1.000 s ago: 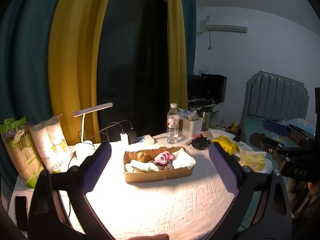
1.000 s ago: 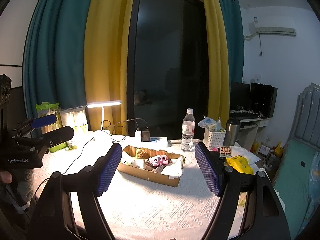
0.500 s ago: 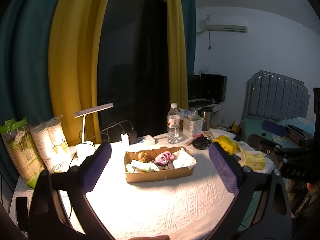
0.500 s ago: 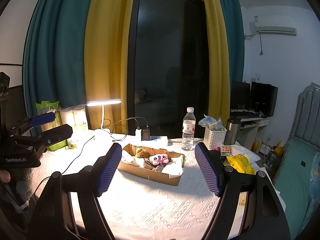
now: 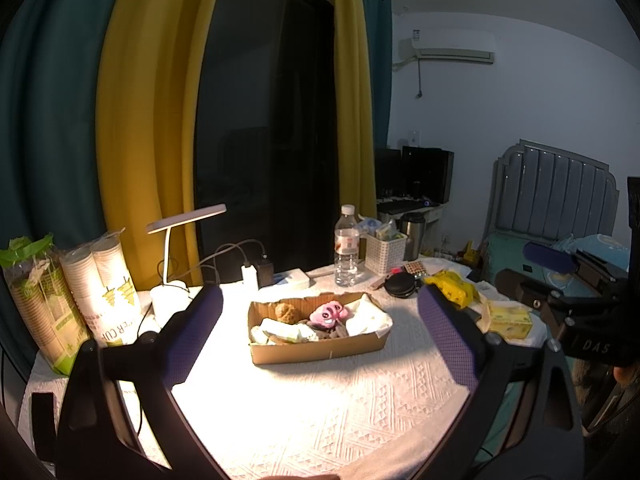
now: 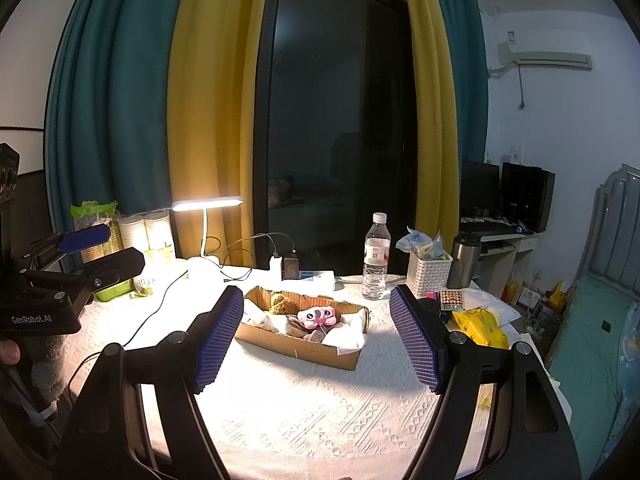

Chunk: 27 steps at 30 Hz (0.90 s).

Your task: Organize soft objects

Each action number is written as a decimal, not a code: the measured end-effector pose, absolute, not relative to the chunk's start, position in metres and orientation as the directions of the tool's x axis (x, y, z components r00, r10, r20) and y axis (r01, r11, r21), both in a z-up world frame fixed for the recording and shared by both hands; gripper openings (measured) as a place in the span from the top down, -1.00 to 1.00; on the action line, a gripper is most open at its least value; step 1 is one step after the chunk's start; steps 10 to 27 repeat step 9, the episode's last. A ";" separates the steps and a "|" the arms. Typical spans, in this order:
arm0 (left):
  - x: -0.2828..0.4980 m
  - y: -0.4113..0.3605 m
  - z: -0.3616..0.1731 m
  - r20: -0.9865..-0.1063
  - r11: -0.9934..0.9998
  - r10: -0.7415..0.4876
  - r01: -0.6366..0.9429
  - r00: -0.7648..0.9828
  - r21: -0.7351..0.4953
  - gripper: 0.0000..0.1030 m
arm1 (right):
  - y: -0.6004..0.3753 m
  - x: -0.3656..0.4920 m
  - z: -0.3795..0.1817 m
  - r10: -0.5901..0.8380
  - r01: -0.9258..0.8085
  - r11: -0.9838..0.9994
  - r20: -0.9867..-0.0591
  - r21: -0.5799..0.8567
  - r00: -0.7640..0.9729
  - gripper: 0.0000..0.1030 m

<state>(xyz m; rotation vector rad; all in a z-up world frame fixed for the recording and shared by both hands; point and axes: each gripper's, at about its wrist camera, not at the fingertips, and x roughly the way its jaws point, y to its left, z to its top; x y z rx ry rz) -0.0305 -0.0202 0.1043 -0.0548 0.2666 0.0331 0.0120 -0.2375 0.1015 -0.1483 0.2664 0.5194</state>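
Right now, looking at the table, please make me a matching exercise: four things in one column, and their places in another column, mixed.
Things:
1. pink plush toy
2. water bottle
3. desk lamp
4. yellow bag

Places:
A. right of the box, near the table edge
B. inside the cardboard box
C. behind the box, beside the white basket
D. left rear of the table, lit

Pairs: 1-B, 2-C, 3-D, 4-A

Left gripper point(image 5: 320, 332) wide apart, empty, above table; cardboard box point(image 5: 320, 350) w/ pink plush point(image 5: 329, 314) ahead.
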 end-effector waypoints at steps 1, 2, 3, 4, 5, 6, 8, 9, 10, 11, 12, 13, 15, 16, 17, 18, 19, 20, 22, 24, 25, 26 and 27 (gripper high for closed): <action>-0.031 -0.020 0.104 -0.265 0.998 0.026 -0.040 0.964 -0.049 -0.92 | -0.238 0.012 0.101 0.469 -0.508 0.859 -0.288 -0.072 0.835 -0.52; -0.031 -0.020 0.105 -0.264 0.998 0.025 -0.040 0.964 -0.050 -0.92 | -0.237 0.012 0.102 0.469 -0.508 0.859 -0.287 -0.072 0.835 -0.52; -0.031 -0.020 0.104 -0.261 0.998 0.024 -0.039 0.965 -0.050 -0.92 | -0.237 0.012 0.102 0.470 -0.508 0.859 -0.288 -0.072 0.835 -0.52; -0.033 -0.020 0.103 -0.253 0.998 0.024 -0.037 0.967 -0.047 -0.92 | -0.237 0.012 0.102 0.469 -0.507 0.859 -0.288 -0.072 0.835 -0.52; -0.033 -0.020 0.102 -0.247 0.998 0.025 -0.037 0.969 -0.044 -0.92 | -0.237 0.012 0.101 0.468 -0.507 0.859 -0.289 -0.073 0.835 -0.52; -0.034 -0.020 0.102 -0.241 0.998 0.025 -0.036 0.970 -0.043 -0.92 | -0.237 0.011 0.100 0.467 -0.507 0.859 -0.292 -0.075 0.835 -0.52; -0.033 -0.018 0.101 -0.237 0.998 0.021 -0.034 0.971 -0.050 -0.92 | -0.236 0.011 0.098 0.465 -0.507 0.858 -0.297 -0.079 0.834 -0.52; -0.031 -0.016 0.100 -0.239 0.998 0.020 -0.034 0.971 -0.054 -0.92 | -0.235 0.013 0.096 0.464 -0.507 0.858 -0.302 -0.082 0.833 -0.52; -0.031 -0.016 0.100 -0.239 0.998 0.020 -0.034 0.971 -0.054 -0.92 | -0.235 0.013 0.096 0.464 -0.507 0.858 -0.302 -0.082 0.833 -0.52; -0.031 -0.016 0.100 -0.239 0.998 0.020 -0.034 0.971 -0.054 -0.92 | -0.235 0.013 0.096 0.464 -0.507 0.858 -0.302 -0.082 0.833 -0.52; -0.031 -0.016 0.100 -0.239 0.998 0.020 -0.034 0.971 -0.054 -0.92 | -0.235 0.013 0.096 0.464 -0.507 0.858 -0.302 -0.082 0.833 -0.52; -0.031 -0.016 0.100 -0.239 0.998 0.020 -0.034 0.971 -0.054 -0.92 | -0.235 0.013 0.096 0.464 -0.507 0.858 -0.302 -0.082 0.833 -0.52; -0.031 -0.016 0.100 -0.239 0.998 0.020 -0.034 0.971 -0.054 -0.92 | -0.235 0.013 0.096 0.464 -0.507 0.858 -0.302 -0.082 0.833 -0.52; -0.031 -0.016 0.100 -0.239 0.998 0.020 -0.034 0.971 -0.054 -0.92 | -0.235 0.013 0.096 0.464 -0.507 0.858 -0.302 -0.082 0.833 -0.52; -0.031 -0.016 0.100 -0.239 0.998 0.020 -0.034 0.971 -0.054 -0.92 | -0.235 0.013 0.096 0.464 -0.507 0.858 -0.302 -0.082 0.833 -0.52; -0.031 -0.016 0.100 -0.239 0.998 0.020 -0.034 0.971 -0.054 -0.92 | -0.235 0.013 0.096 0.464 -0.507 0.858 -0.302 -0.082 0.833 -0.52; -0.031 -0.016 0.100 -0.239 0.998 0.020 -0.034 0.971 -0.054 -0.92 | -0.235 0.013 0.096 0.464 -0.507 0.858 -0.302 -0.082 0.833 -0.52; -0.031 -0.016 0.100 -0.239 0.998 0.020 -0.034 0.971 -0.054 -0.92 | -0.235 0.013 0.096 0.464 -0.507 0.858 -0.302 -0.082 0.833 -0.52; -0.031 -0.016 0.100 -0.239 0.998 0.020 -0.034 0.971 -0.054 -0.92 | -0.235 0.013 0.096 0.464 -0.507 0.858 -0.302 -0.082 0.833 -0.52; -0.031 -0.016 0.100 -0.239 0.998 0.020 -0.034 0.971 -0.054 -0.92 | -0.235 0.013 0.096 0.464 -0.507 0.858 -0.302 -0.082 0.833 -0.52; -0.031 -0.016 0.100 -0.239 0.998 0.020 -0.034 0.971 -0.054 -0.92 | -0.235 0.013 0.096 0.464 -0.507 0.858 -0.302 -0.082 0.833 -0.52; -0.031 -0.016 0.100 -0.239 0.998 0.020 -0.034 0.971 -0.054 -0.92 | -0.235 0.013 0.096 0.464 -0.507 0.858 -0.302 -0.082 0.833 -0.52; -0.031 -0.016 0.100 -0.239 0.998 0.020 -0.034 0.971 -0.054 -0.92 | -0.235 0.013 0.096 0.464 -0.507 0.858 -0.302 -0.082 0.833 -0.52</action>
